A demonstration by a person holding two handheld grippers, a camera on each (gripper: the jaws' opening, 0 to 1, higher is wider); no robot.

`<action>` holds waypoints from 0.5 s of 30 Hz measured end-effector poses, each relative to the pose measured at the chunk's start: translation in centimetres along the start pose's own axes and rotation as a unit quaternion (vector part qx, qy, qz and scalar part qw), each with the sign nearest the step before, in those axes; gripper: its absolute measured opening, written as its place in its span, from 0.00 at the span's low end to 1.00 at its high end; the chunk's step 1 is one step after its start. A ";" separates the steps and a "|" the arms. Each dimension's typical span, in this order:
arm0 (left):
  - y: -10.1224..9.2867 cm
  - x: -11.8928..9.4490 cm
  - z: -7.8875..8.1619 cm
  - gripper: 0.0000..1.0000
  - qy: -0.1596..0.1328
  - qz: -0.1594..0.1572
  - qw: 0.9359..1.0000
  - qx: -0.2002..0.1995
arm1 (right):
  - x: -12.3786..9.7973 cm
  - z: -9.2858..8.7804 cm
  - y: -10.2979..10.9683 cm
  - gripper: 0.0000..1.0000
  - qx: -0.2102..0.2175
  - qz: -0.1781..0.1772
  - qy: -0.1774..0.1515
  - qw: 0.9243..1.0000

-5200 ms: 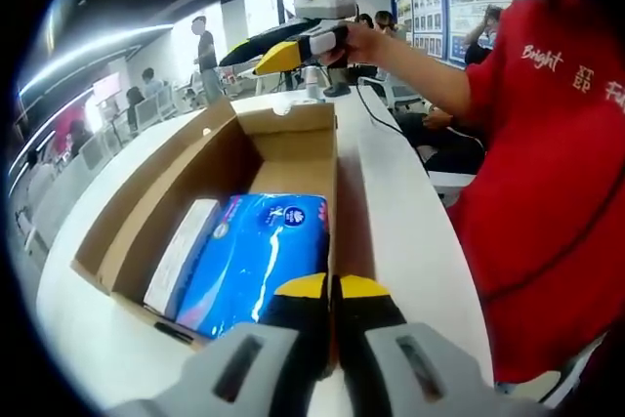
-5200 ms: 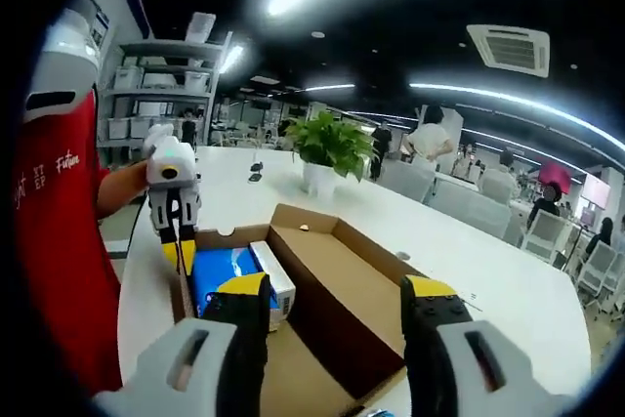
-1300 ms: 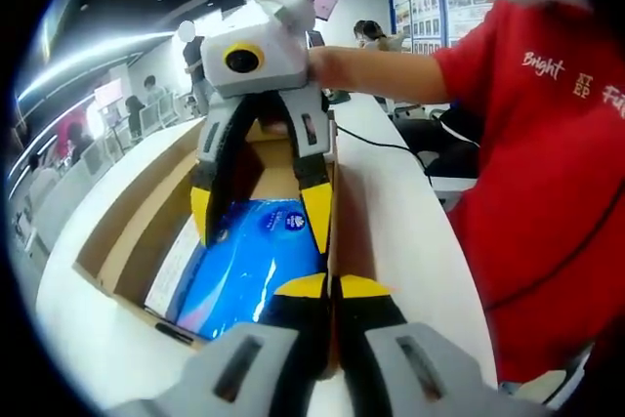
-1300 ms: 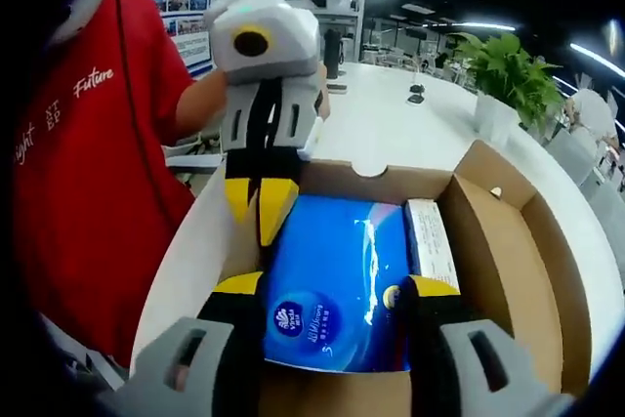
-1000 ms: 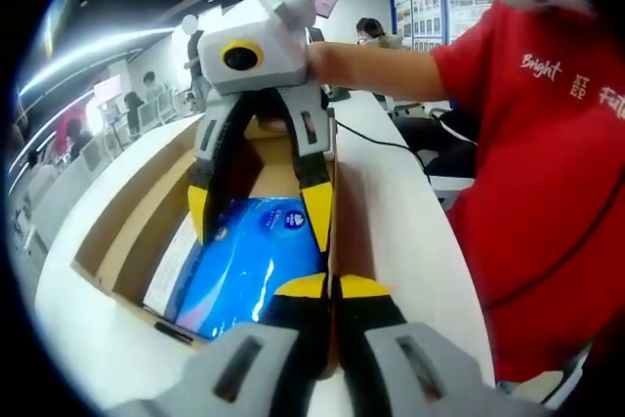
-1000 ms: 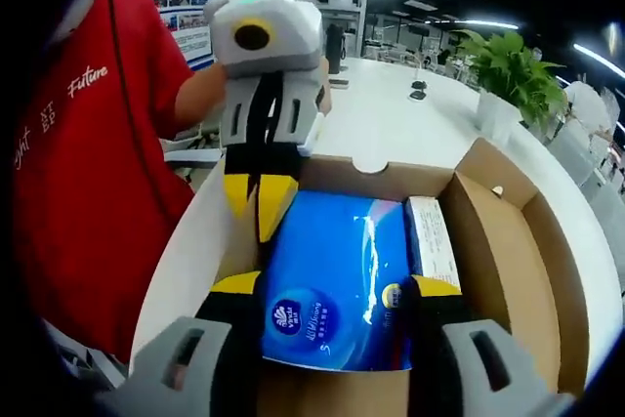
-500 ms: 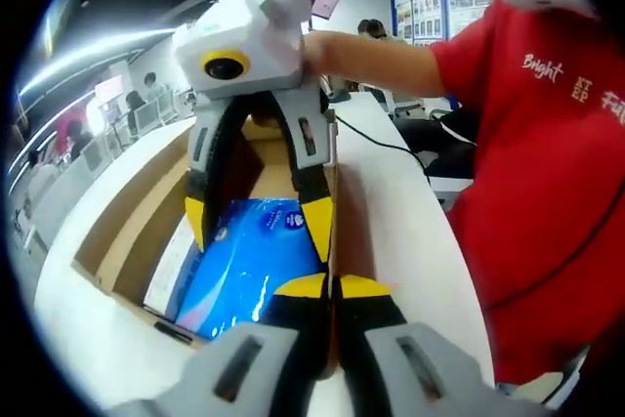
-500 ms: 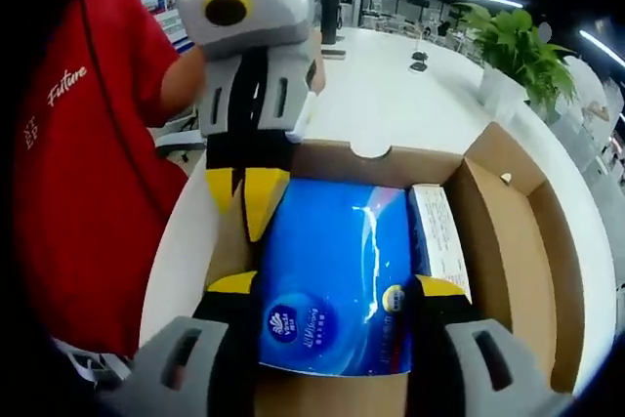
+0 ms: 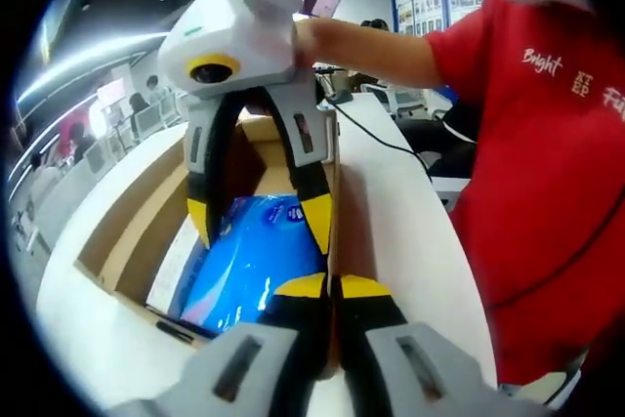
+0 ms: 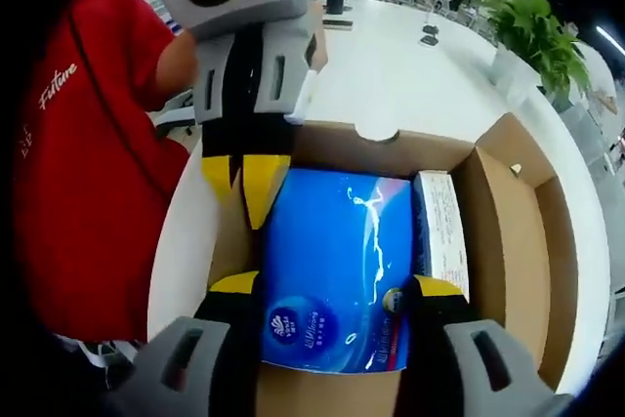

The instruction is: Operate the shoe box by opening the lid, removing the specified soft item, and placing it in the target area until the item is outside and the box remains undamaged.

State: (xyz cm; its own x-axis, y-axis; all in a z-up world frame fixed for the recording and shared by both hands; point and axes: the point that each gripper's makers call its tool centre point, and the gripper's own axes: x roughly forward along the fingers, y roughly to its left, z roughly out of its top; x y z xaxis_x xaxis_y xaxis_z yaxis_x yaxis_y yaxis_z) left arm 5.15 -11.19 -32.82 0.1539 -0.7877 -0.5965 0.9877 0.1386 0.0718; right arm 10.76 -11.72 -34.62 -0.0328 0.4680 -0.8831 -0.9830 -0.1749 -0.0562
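The open cardboard shoe box (image 9: 127, 231) (image 10: 508, 241) lies on a white table. Inside it a blue soft tissue pack (image 9: 249, 266) (image 10: 332, 241) lies flat, beside a narrow white box (image 10: 441, 231) (image 9: 174, 263). My right gripper (image 10: 332, 286) (image 9: 259, 222) is open, its jaws straddling the blue pack, one yellow tip at each side. My left gripper (image 9: 334, 286) (image 10: 242, 187) is shut on the box's side wall nearest the person.
A person in a red shirt (image 9: 547, 173) (image 10: 68, 163) stands close against the table edge. A black cable (image 9: 381, 139) runs across the table (image 10: 391, 75) beyond the box. A potted plant (image 10: 532, 21) stands further off.
The right gripper has come down from above the box, tilting more steeply, and now has its open jaws around the blue pack. The left gripper has stayed on the box wall.
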 end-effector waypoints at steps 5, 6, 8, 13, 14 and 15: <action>0.0 0.0 0.0 0.02 0.000 -0.003 1.000 0.001 | 0.0 -0.2 0.0 0.61 0.007 0.005 0.024 1.000; 0.1 0.0 0.0 0.02 -0.001 -0.003 1.000 0.002 | 0.1 -0.3 0.0 0.62 0.009 0.006 0.027 1.000; 0.1 0.0 0.0 0.02 -0.001 -0.004 1.000 0.003 | 0.3 -0.4 -0.1 0.63 0.013 0.007 0.027 1.000; 0.1 0.0 0.0 0.02 -0.001 -0.004 1.000 0.005 | 0.5 -0.5 -0.1 0.63 0.019 0.004 0.009 1.000; 0.0 0.0 0.0 0.02 0.000 -0.005 1.000 0.004 | 0.5 -0.5 -0.1 0.64 0.018 0.003 0.009 1.000; 0.0 0.0 0.0 0.02 0.001 -0.006 1.000 0.004 | 0.5 -0.5 -0.1 0.64 0.017 0.001 0.008 1.000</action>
State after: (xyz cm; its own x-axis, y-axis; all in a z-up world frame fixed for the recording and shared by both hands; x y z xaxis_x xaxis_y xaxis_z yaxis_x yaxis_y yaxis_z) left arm 5.17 -11.18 -32.79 0.1418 -0.7887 -0.5983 0.9897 0.1237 0.0715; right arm 10.94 -11.86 -35.27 -0.0328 0.4536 -0.8906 -0.9886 -0.1456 -0.0378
